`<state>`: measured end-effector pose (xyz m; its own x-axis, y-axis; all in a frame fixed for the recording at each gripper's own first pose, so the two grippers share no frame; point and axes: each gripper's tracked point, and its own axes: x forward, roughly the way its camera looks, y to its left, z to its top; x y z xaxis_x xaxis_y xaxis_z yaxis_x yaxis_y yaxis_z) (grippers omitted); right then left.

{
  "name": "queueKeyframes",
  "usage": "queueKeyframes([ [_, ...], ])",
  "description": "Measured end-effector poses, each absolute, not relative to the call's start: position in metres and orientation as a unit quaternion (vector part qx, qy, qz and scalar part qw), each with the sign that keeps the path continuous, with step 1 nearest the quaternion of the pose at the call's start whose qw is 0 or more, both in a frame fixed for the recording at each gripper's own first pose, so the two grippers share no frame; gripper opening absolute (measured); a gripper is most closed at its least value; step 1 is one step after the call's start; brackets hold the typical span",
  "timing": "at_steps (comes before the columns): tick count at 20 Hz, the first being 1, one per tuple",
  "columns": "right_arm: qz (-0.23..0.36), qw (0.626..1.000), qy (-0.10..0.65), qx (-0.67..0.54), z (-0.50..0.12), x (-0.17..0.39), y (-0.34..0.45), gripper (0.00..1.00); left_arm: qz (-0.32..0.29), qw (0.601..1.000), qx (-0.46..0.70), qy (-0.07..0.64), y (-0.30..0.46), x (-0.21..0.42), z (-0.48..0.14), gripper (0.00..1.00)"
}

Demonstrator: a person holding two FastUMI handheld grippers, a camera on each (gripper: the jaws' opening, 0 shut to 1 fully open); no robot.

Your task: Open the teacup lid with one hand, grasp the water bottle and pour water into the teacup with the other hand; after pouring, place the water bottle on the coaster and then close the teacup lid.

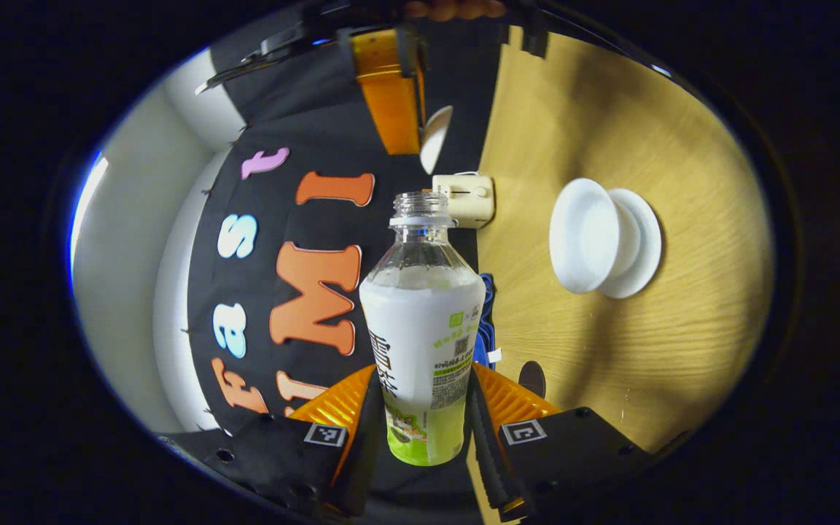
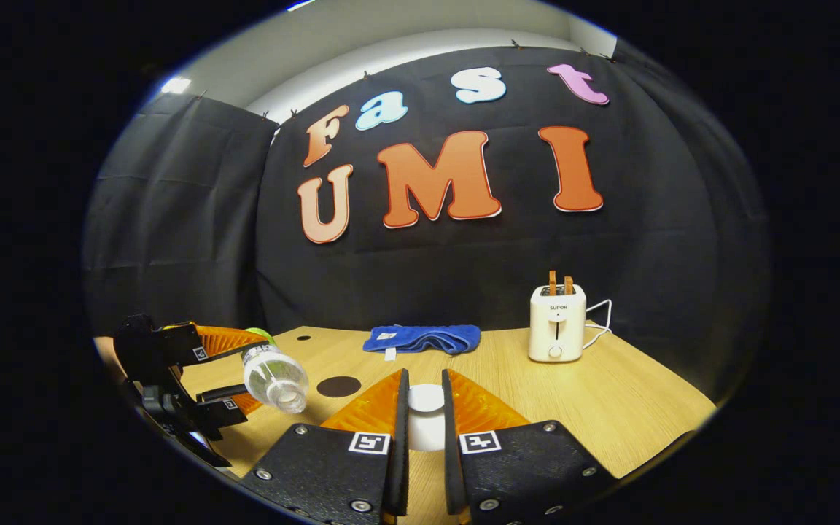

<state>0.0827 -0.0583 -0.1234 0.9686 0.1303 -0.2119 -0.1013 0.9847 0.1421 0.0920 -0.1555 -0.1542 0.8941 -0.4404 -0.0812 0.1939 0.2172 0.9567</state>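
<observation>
Water bottle [image 1: 421, 328] is uncapped and lies tipped on its side in the left gripper [image 1: 421, 408], both orange fingers [image 1: 343, 405] pressed against its labelled body, one on each side. Its upper part is clear, the lower part hidden behind the white and green label, so how much liquid it carries I cannot tell. In the left gripper view its open mouth points toward the cream toaster [image 1: 465, 198], with the teacup [image 1: 586, 235] off to one side on its saucer [image 1: 639, 244], white, uncovered, tilted toward the camera by the rolled view; whether anything is inside it I cannot tell.

The right gripper [image 2: 425, 408] holds the teacup lid [image 2: 426, 415], a white rounded piece clamped between its two nearly closed fingers [image 2: 369, 408], lifted above the wooden table [image 2: 609, 408].

The right gripper view gives the upright room: the left gripper [image 2: 245, 375] at the left edge with the bottle [image 2: 274, 378] lying level, mouth facing this camera, a dark round coaster [image 2: 338, 386] on the table just beyond it, a folded blue cloth [image 2: 421, 338] by the back wall, and the toaster [image 2: 556, 322] with two slices standing up out of it. The left gripper view adds the cup and saucer, and, at its top, the orange finger of the right gripper [image 1: 391, 95] with the lid's [image 1: 434, 138] white edge beside it
</observation>
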Motion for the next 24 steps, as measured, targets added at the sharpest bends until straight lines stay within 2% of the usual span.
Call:
queueKeyframes([
  [3,0.061,0.991,0.100,0.065,-0.113,0.087,-0.052,0.20,-0.185,0.839,0.502,-0.099,-0.153,0.089,-0.133,0.58],
  [4,0.059,0.991,0.100,0.059,-0.112,0.088,-0.051,0.20,-0.181,0.859,0.470,-0.093,-0.152,0.090,-0.128,0.62],
  [5,0.059,0.992,0.099,0.053,-0.111,0.089,-0.049,0.20,-0.179,0.876,0.439,-0.088,-0.150,0.092,-0.122,0.58],
  [6,0.059,0.992,0.100,0.048,-0.110,0.090,-0.047,0.20,-0.178,0.890,0.413,-0.078,-0.147,0.095,-0.120,0.62],
  [8,0.063,0.992,0.103,0.037,-0.110,0.092,-0.040,0.20,-0.176,0.911,0.368,-0.064,-0.140,0.100,-0.115,0.58],
  [10,0.063,0.992,0.108,0.028,-0.115,0.092,-0.037,0.20,-0.174,0.926,0.332,-0.054,-0.134,0.102,-0.111,0.63],
  [11,0.065,0.991,0.112,0.026,-0.117,0.092,-0.035,0.20,-0.171,0.932,0.315,-0.053,-0.131,0.103,-0.110,0.59],
  [12,0.066,0.991,0.116,0.024,-0.120,0.091,-0.033,0.20,-0.165,0.938,0.299,-0.050,-0.127,0.106,-0.107,0.63],
  [20,0.079,0.988,0.133,0.012,-0.134,0.093,-0.017,0.20,-0.132,0.976,0.171,-0.025,-0.105,0.127,-0.115,0.62],
  [24,0.084,0.986,0.142,0.002,-0.141,0.091,-0.013,0.20,-0.118,0.989,0.088,-0.003,-0.099,0.159,-0.115,0.63],
])
